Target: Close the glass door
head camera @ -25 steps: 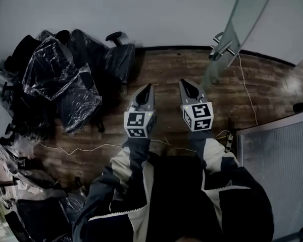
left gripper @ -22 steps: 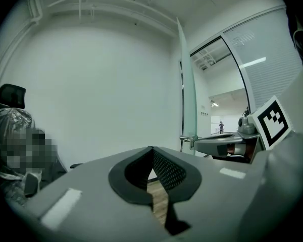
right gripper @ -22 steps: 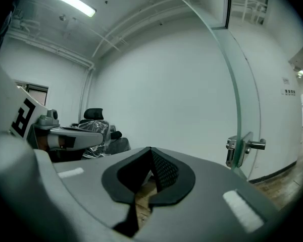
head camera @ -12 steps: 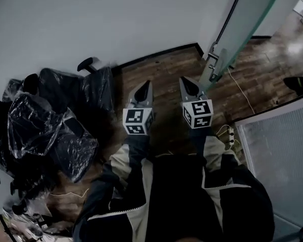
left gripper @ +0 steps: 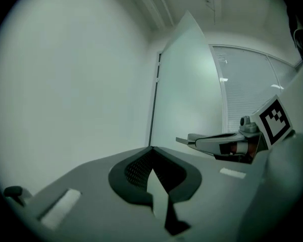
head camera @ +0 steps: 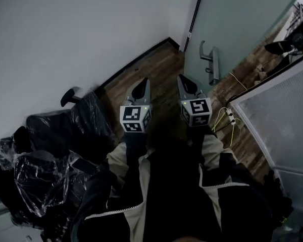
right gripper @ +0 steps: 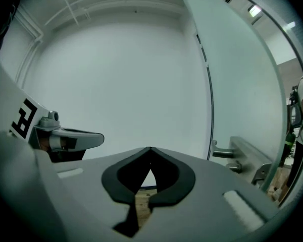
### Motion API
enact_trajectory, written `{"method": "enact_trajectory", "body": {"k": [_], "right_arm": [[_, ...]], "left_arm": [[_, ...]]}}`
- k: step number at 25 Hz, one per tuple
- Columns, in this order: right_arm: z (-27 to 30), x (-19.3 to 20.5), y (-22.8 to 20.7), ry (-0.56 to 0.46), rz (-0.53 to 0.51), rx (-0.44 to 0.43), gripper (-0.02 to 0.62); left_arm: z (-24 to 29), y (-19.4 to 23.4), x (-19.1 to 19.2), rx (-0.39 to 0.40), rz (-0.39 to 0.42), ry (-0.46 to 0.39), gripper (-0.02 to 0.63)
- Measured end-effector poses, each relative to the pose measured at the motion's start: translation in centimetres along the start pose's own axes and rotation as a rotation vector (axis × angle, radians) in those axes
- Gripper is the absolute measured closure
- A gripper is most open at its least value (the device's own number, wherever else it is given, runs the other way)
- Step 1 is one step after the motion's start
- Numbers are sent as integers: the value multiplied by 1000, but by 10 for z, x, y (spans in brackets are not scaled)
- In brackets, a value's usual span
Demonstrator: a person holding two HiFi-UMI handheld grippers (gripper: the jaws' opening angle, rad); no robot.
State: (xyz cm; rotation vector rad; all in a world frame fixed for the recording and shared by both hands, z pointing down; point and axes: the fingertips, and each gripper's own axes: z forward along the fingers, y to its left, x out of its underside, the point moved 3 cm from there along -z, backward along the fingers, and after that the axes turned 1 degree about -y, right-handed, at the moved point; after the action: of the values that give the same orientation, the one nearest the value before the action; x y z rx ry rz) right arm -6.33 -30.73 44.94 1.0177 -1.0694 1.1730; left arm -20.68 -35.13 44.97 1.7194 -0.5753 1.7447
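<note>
The frosted glass door (head camera: 232, 24) stands ajar at the upper right of the head view, with a metal lever handle (head camera: 210, 62) on its near face. My right gripper (head camera: 187, 83) is shut and empty, its tip a short way below and left of that handle, not touching it. My left gripper (head camera: 144, 87) is also shut and empty, beside the right one over the wood floor. In the right gripper view the shut jaws (right gripper: 150, 148) point at the white wall, with the handle (right gripper: 227, 154) and door (right gripper: 232, 74) to their right. The left gripper view shows its shut jaws (left gripper: 151, 148) and the door (left gripper: 187, 89) ahead.
Office chairs wrapped in plastic (head camera: 50, 155) crowd the lower left by the white wall (head camera: 65, 34). A black skirting board (head camera: 136, 59) runs along the floor. A power strip with yellow cables (head camera: 231, 117) lies on the floor by a frosted glass partition (head camera: 283, 115) at the right.
The person has turned toward the door: it has grown larger, with its handle now just beyond the right gripper, and the wrapped chairs have slid to the lower left. Both grippers stay shut.
</note>
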Motion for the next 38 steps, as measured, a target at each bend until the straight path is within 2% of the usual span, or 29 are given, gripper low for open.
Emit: {"method": "enact_trajectory", "body": {"k": [9,16,18,22,25,29,34,38], "right_arm": [[3,-4,-67,-48,46,172,591],[8,-1,-81,-48,68,292,591],[7,-1,-87,-41,79,357,591],[-7,-2,-97,-32,109,545,591],[-6,2,-96,-4,117,624,591],[7,-6,-93,53,10,645,591],[15,-24,-99,203,-189,676,586],[35,-22,-104,376,-343,635,461]], "left_arm": [[106,-35,-8,215,40,21,603],[167,-58,0,418,55,54,603],[181,-64,2,490,59,74,603],[196,-82,-1,663,69,89,603],[202,-82,0,736,69,90,603],[204,-80,1,784,57,90,603],[208,-79,-12,811,48,72,603],[211,-79,-11,808,30,82,603]]}}
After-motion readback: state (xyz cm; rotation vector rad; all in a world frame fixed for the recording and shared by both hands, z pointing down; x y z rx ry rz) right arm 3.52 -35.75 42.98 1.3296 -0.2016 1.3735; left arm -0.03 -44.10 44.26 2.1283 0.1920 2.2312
